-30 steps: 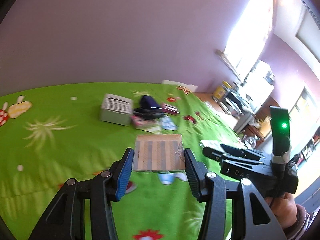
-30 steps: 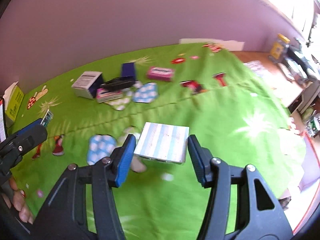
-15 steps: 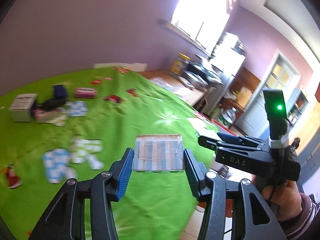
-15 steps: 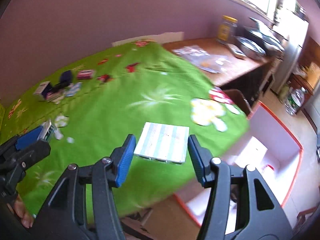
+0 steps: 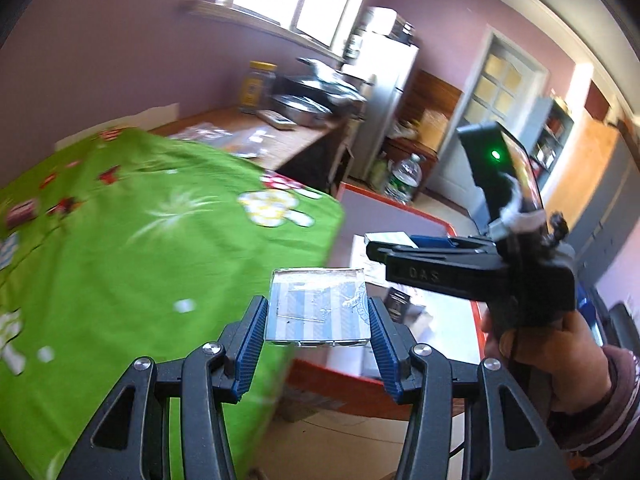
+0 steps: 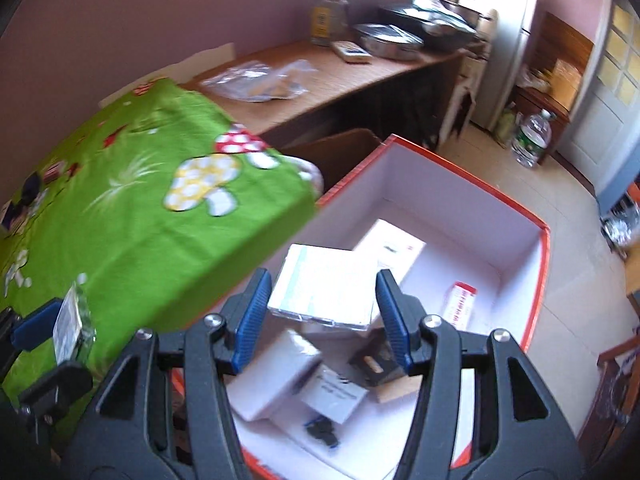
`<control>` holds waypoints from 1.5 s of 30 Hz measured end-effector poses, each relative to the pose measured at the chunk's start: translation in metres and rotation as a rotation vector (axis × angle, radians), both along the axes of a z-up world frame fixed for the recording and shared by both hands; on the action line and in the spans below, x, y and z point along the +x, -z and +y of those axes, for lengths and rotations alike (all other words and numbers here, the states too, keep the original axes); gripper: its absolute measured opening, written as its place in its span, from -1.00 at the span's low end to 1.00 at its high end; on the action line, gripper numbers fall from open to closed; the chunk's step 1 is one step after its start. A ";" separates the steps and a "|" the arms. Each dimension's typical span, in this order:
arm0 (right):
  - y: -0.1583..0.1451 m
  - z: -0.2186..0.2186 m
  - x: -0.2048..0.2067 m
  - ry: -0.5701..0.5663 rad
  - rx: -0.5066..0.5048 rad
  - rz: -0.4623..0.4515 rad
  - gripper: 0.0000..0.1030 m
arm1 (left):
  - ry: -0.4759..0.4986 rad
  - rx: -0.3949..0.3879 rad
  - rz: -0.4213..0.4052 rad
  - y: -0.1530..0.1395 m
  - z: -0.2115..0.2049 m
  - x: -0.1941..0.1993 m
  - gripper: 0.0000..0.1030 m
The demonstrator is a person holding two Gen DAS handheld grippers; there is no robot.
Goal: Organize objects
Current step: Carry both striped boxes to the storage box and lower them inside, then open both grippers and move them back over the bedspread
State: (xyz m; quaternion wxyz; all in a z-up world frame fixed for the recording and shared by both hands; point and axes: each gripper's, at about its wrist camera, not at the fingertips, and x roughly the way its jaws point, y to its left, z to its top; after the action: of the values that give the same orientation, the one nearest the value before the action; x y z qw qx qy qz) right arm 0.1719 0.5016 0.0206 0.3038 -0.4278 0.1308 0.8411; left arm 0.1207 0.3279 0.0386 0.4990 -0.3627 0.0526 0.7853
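Two hand-held grippers, left (image 5: 316, 320) and right (image 6: 324, 300), each clamped on a striped case (image 5: 316, 310), carrying toward the red box (image 6: 536, 276) lower right; release over it next.

A clear flat case (image 5: 318, 308) with a blue-striped insert sits level between the left gripper's (image 5: 318, 334) blue pads, clamped at its side edges. A similar pale striped case (image 6: 326, 290) is clamped in the right gripper (image 6: 326, 312), tilted slightly, above the red-rimmed white box (image 6: 540, 264) of small cartons.
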 end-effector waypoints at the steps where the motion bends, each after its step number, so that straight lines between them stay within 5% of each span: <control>1: 0.002 0.007 0.003 0.018 0.000 -0.001 0.13 | 0.014 0.000 -0.004 0.001 0.005 0.002 -0.01; 8: 0.022 0.041 0.016 0.116 -0.042 -0.030 0.13 | 0.098 -0.058 0.022 0.017 0.042 0.021 -0.01; 21: 0.037 0.051 0.018 0.130 -0.061 -0.053 0.17 | 0.185 -0.123 0.012 0.038 0.070 0.037 0.00; 25: 0.036 0.056 0.022 0.158 -0.063 -0.046 0.52 | 0.210 -0.107 -0.004 0.037 0.072 0.042 0.43; 28: 0.032 0.056 0.022 0.168 -0.056 -0.038 0.60 | 0.219 -0.091 0.007 0.033 0.070 0.046 0.53; 45: -0.005 0.021 -0.006 0.090 0.005 0.024 0.66 | 0.071 0.045 0.088 -0.022 0.013 0.014 0.60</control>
State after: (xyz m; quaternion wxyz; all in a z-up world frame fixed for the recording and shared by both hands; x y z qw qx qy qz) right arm 0.1661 0.5226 0.0257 0.3409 -0.4107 0.1516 0.8319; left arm 0.1343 0.3412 0.0603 0.5318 -0.3143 0.0694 0.7833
